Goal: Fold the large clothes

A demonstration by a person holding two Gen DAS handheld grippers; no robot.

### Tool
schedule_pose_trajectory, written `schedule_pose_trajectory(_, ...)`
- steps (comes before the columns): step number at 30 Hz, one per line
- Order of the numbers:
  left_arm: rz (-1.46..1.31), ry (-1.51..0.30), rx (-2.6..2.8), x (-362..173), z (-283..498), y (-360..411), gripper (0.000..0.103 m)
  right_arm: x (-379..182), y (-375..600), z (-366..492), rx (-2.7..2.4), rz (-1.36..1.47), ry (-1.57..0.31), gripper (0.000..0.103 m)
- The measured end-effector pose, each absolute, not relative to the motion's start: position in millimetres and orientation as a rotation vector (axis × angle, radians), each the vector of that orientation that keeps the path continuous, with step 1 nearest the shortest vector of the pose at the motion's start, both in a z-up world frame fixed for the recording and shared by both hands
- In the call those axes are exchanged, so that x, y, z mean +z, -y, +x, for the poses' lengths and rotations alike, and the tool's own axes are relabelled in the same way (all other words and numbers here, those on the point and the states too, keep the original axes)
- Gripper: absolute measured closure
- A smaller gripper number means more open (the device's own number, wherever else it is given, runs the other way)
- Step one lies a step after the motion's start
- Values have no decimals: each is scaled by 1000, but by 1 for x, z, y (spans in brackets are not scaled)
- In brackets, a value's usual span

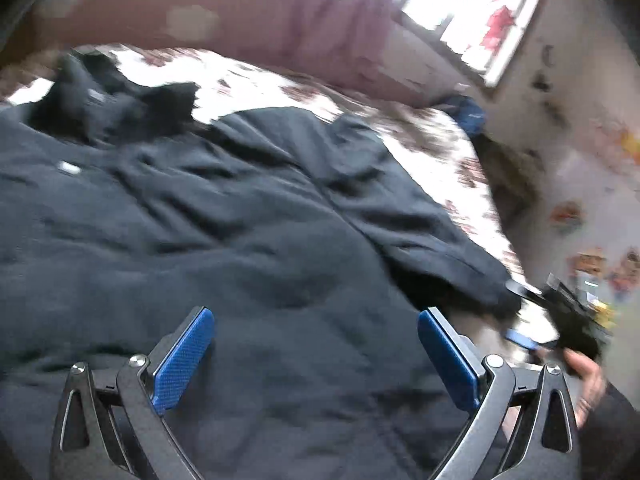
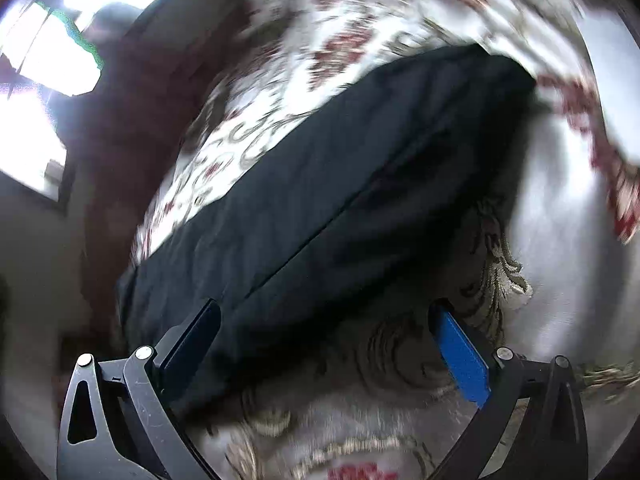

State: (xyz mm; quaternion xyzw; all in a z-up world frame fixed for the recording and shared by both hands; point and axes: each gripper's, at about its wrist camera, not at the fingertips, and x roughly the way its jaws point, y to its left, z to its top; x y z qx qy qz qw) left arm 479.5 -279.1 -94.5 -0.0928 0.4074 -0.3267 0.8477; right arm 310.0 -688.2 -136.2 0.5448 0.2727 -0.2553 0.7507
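A large dark navy jacket [image 1: 240,208] lies spread on a bed, its collar at the upper left and one sleeve reaching to the right. My left gripper [image 1: 316,354] hovers over the jacket's body, open, nothing between its blue pads. In the left wrist view the right gripper [image 1: 560,320] shows blurred beside the sleeve's cuff, held by a hand [image 1: 588,380]. In the right wrist view my right gripper [image 2: 324,346] is open over the near end of the dark sleeve [image 2: 340,184], which runs diagonally up to the right. Both views are motion-blurred.
The bed carries a white cover with a red and grey floral pattern [image 2: 280,80]. A dark reddish headboard [image 1: 260,12] stands behind it. A bright window [image 1: 468,8] sits at the upper right. A blue item [image 1: 468,112] lies by the bed's far corner. The wall [image 1: 580,184] has colourful stickers.
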Motion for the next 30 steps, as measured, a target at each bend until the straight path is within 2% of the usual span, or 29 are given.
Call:
schedule_pose_trajectory(2, -157, -896, -701, -109, 481, 289, 1, -146, 695, 305, -574, 1318, -526, 1)
schedule_pose_trajectory(4, -142, -902, -703, -115, 481, 295, 1, -145, 697, 306, -587, 1354, -505, 8)
schedule_pose_trajectory(5, -144, -903, -704, -117, 481, 295, 1, -141, 698, 309, -590, 1347, -505, 27)
schedule_pose_trajectory(6, -149, -907, -705, -119, 482, 296, 0, -134, 697, 313, -592, 1323, -511, 55)
schedule_pose_trajectory(8, -152, -920, -704, -123, 484, 297, 0, -114, 694, 322, -649, 1248, -540, 82)
schedule_pose_trajectory(12, -153, -925, -702, -128, 488, 298, 0, -52, 680, 340, -653, 1093, -508, 92)
schedule_pose_trajectory(17, -269, -910, -740, -127, 491, 270, 1, 67, 622, 391, -562, 673, -491, 94)
schedule_pose_trajectory(20, -393, -921, -712, -118, 488, 231, 1, 135, 540, 426, -477, 297, -445, 94)
schedule_pose_trajectory(22, -416, -920, -683, -110, 484, 207, 1, 159, 484, 438, -431, 98, -394, 94)
schedule_pose_trajectory(25, -398, -892, -614, -92, 475, 160, 1, 175, 379, 462, -244, -140, -316, 94)
schedule_pose_trajectory(30, -371, -844, -467, -71, 462, 55, 1, 140, 234, 479, 55, -376, -347, 94)
